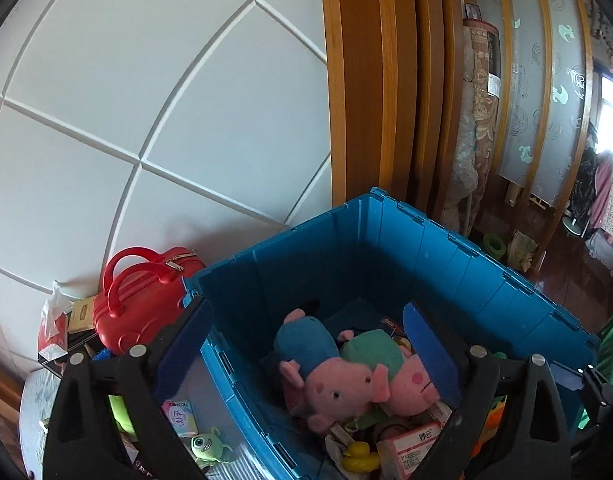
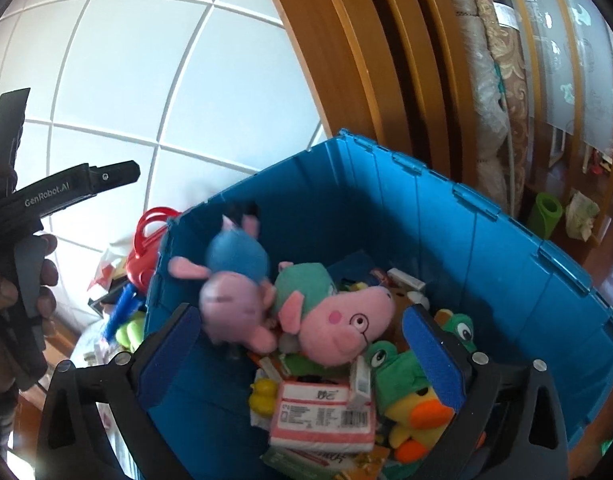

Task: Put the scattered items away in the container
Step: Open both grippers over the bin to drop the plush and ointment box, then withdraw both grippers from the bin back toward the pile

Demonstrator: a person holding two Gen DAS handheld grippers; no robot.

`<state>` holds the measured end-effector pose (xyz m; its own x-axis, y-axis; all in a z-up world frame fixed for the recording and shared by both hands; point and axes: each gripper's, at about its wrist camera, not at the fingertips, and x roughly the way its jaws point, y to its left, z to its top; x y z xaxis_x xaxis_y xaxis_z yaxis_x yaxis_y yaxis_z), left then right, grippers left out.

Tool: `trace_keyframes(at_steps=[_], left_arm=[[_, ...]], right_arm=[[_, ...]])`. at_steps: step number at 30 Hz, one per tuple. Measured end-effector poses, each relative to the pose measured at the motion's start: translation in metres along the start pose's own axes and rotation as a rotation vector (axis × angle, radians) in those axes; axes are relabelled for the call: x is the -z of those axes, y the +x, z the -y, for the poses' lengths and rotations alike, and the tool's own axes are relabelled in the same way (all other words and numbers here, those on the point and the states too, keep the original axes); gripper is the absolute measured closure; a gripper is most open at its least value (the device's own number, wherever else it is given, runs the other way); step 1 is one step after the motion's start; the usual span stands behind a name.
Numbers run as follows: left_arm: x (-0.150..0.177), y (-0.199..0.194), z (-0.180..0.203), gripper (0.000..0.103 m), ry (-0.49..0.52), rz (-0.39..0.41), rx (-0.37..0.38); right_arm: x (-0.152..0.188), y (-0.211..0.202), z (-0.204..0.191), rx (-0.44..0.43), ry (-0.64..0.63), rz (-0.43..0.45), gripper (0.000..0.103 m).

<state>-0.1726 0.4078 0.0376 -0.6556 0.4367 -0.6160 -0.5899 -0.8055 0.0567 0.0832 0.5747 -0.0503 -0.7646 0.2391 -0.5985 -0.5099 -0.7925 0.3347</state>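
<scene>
A big blue crate stands open below both grippers. In it lie a pink pig plush in a blue shirt and one in a green shirt, on top of boxes and small toys. My left gripper is open over the crate's left wall, nothing pressed between its blue pads. My right gripper is open above the crate. The blue-shirted pig is blurred beside the green-shirted pig. A frog plush, a yellow duck plush and a pink-white packet lie beneath.
Outside the crate's left wall are a red toy suitcase, a green one-eyed plush and a tissue pack. A wooden door frame and a white panelled wall stand behind. A hand holds the left gripper at the left edge.
</scene>
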Motion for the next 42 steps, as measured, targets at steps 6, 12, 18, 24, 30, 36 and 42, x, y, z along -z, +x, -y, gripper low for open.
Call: trace_keyframes(at_steps=[6,12,18,24,30,36,42], left_arm=[[0.015,-0.017,-0.011,0.006,-0.001,0.005,-0.01],[0.034,-0.033,-0.026,0.006,-0.013,-0.021,-0.063],[0.056,-0.051,-0.048,0.006,-0.058,-0.031,-0.108],[0.079,-0.07,-0.076,0.006,-0.114,-0.042,-0.155],[0.105,-0.092,-0.103,0.006,-0.163,-0.051,-0.196],[0.128,-0.11,-0.131,0.006,-0.202,-0.061,-0.226],[0.156,-0.126,-0.158,0.006,-0.234,-0.081,-0.256]], right_arm=[[0.002,-0.003,-0.012,-0.023,-0.018,0.0,0.0],[0.003,-0.009,-0.035,-0.052,-0.055,-0.007,0.0],[0.011,-0.015,-0.059,-0.081,-0.096,-0.027,0.0],[0.018,-0.021,-0.092,-0.109,-0.157,-0.049,0.0],[0.029,-0.025,-0.125,-0.142,-0.203,-0.072,0.0],[0.041,-0.028,-0.156,-0.165,-0.244,-0.089,0.0],[0.062,-0.025,-0.191,-0.19,-0.288,-0.123,0.0]])
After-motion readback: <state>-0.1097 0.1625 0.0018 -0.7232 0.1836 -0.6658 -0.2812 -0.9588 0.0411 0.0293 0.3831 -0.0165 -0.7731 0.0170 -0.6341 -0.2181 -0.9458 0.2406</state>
